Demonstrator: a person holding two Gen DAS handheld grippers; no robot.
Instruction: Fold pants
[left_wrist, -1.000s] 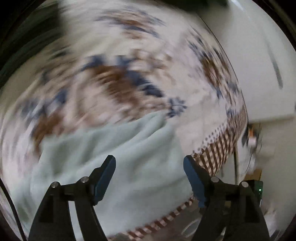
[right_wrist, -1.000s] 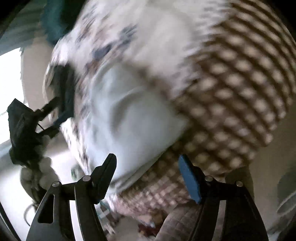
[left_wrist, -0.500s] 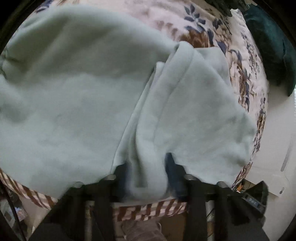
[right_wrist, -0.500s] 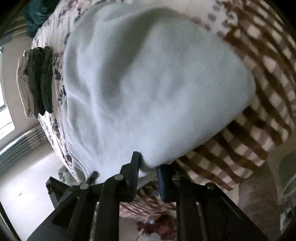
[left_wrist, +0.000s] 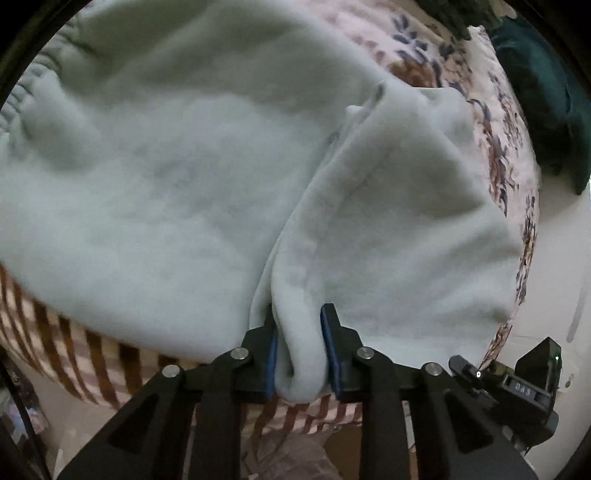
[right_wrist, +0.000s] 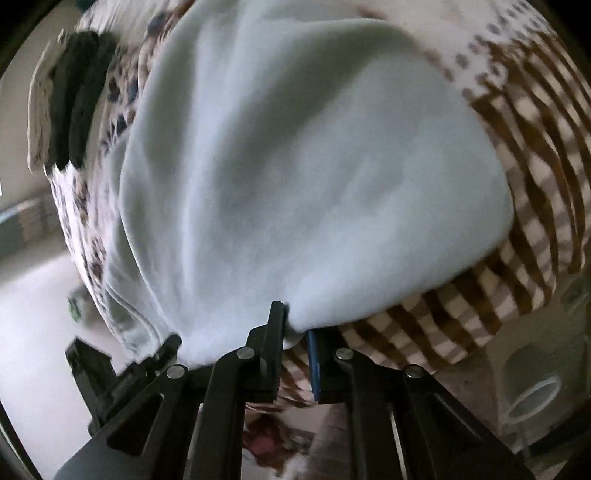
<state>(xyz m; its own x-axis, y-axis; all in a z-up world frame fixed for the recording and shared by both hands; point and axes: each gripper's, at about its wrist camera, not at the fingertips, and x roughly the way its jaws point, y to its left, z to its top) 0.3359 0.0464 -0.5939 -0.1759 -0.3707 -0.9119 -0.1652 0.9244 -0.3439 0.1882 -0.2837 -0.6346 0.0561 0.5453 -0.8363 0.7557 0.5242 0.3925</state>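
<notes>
Pale mint fleece pants (left_wrist: 166, 192) lie spread on a bed, with the elastic waistband at the upper left of the left wrist view. A ridge of the cloth near the bed's edge stands between the blue pads of my left gripper (left_wrist: 299, 314), whose jaws are closing and pressing on it. In the right wrist view the same pants (right_wrist: 295, 166) fill the middle. Their near corner is pinched in my right gripper (right_wrist: 295, 321), whose jaws are opening slightly with the cloth still between them.
The bedspread (left_wrist: 495, 122) is floral with a brown checked border (right_wrist: 535, 184) that hangs over the edge. A dark green cushion (left_wrist: 546, 92) lies at the far right. A stack of dark folded clothes (right_wrist: 74, 103) sits at the bed's far left. Floor shows below the edge.
Both grippers came down from open above the bed to the near edge of the pants and shut on the cloth. The left view rolled, and the fold now stands higher between its pads.
</notes>
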